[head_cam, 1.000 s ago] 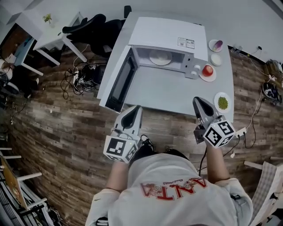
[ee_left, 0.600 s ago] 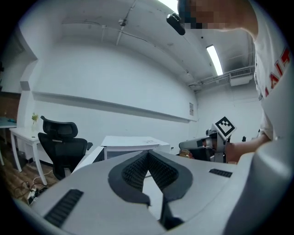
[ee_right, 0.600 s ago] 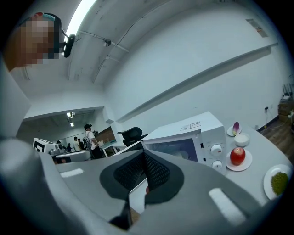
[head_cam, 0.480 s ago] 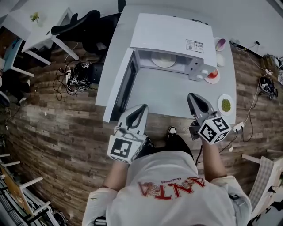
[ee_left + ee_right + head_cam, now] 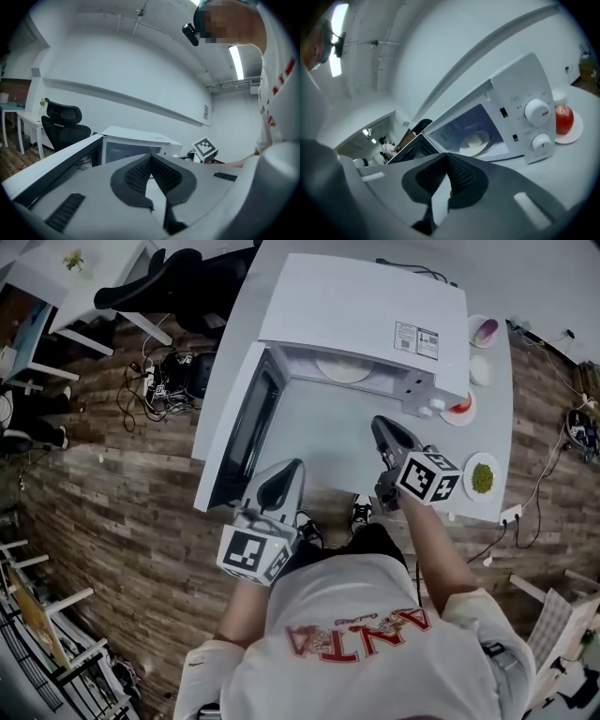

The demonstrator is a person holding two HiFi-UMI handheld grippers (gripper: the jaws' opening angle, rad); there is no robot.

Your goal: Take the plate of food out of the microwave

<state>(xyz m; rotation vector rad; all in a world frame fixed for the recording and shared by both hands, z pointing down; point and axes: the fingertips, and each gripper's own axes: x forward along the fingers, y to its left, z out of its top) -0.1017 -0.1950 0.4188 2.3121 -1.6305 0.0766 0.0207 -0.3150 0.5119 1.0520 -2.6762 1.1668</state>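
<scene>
The white microwave [image 5: 366, 310] stands on the white table [image 5: 328, 442] with its door [image 5: 239, 432] swung open to the left. Inside it lies a white plate of pale food [image 5: 344, 368], which the right gripper view also shows as the plate [image 5: 474, 141] behind the open front. My right gripper [image 5: 379, 422] is over the table in front of the opening, shut and empty, pointing at the cavity. Near the table's front edge, beside the door, my left gripper [image 5: 292, 465] is held with its jaws together and nothing in them.
Right of the microwave a red apple [image 5: 564, 118] sits on a saucer. A plate of green food [image 5: 481, 476] and two small bowls [image 5: 484, 331] are on the table's right side. A black chair [image 5: 178, 277] and cables [image 5: 159, 381] are on the floor at left.
My right gripper has moved forward and left, from the table's front edge to in front of the microwave opening. The left gripper has stayed near the front edge.
</scene>
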